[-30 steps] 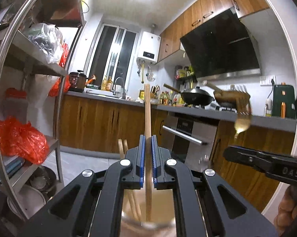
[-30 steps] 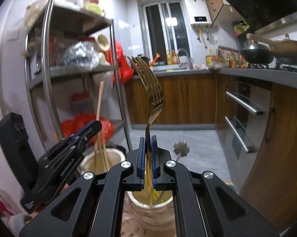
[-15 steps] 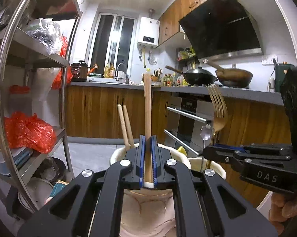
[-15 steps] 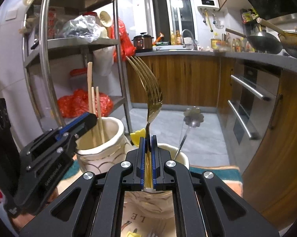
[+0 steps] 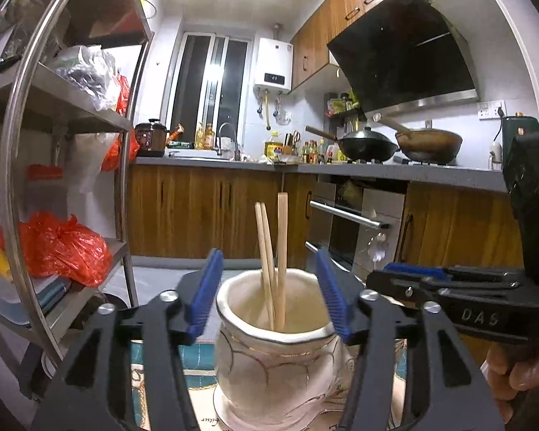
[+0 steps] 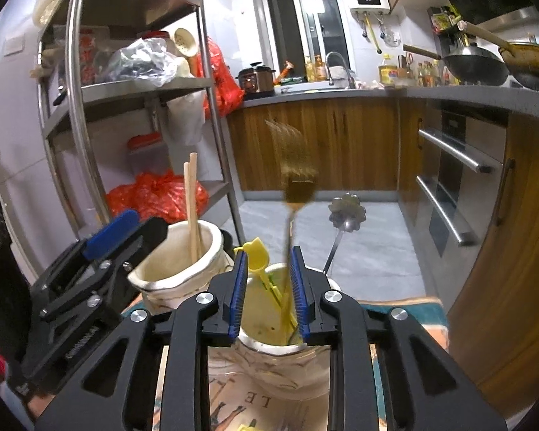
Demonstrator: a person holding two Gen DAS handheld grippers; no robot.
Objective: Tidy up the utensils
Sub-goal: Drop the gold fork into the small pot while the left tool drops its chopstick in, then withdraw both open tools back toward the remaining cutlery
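My left gripper (image 5: 269, 287) is open, its fingers either side of a cream ceramic jar (image 5: 269, 366) that holds three wooden chopsticks (image 5: 275, 262). My right gripper (image 6: 267, 287) is open over a second cream jar (image 6: 269, 362). A gold fork (image 6: 294, 179), blurred, stands loose in that jar between the pads, beside a yellow utensil (image 6: 257, 256) and a flower-ended metal spoon (image 6: 346, 210). The chopstick jar (image 6: 178, 265) and the left gripper (image 6: 101, 251) show at left in the right wrist view. The right gripper (image 5: 449, 287) shows at right in the left wrist view.
A steel shelf rack (image 6: 75, 100) with red bags (image 5: 54, 248) stands at left. Wooden cabinets and an oven (image 6: 449, 179) run along the back and right. Both jars stand on a patterned mat (image 5: 162, 355).
Both grippers lowered over their jars and opened. The chopstick dropped into the left jar and the fork was released into the right jar.
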